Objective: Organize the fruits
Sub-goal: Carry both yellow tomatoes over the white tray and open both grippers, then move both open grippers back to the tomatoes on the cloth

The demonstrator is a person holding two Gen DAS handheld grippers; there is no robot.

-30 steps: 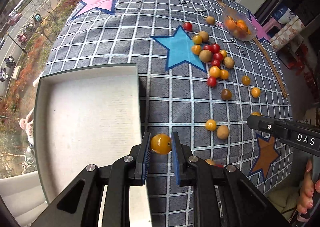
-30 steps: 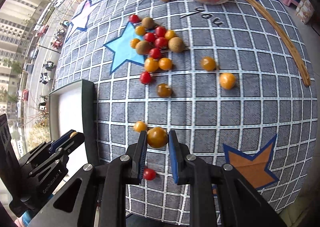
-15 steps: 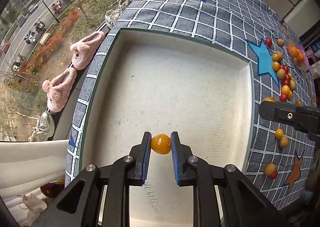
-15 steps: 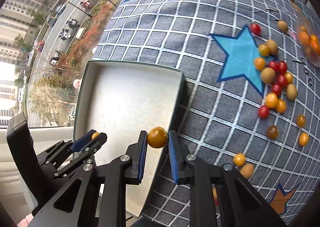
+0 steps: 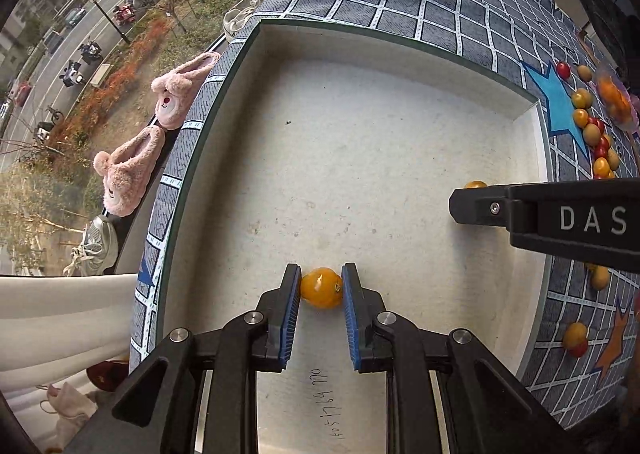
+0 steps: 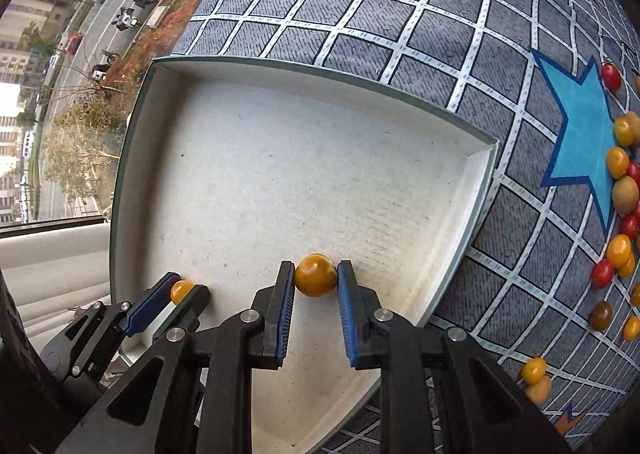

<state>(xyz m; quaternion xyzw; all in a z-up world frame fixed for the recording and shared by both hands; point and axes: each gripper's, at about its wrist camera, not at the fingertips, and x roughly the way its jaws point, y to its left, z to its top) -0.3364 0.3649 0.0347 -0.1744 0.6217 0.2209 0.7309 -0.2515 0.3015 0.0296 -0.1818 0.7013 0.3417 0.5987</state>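
Now your left gripper pinches an orange tomato low over the white tray, and your right gripper clamps a darker orange one near the tray's right side. Nothing lies loose in the tray yet; most fruit waits scattered far right on the checked cloth.

Left gripper, right gripper point down, jaws apparently clamped
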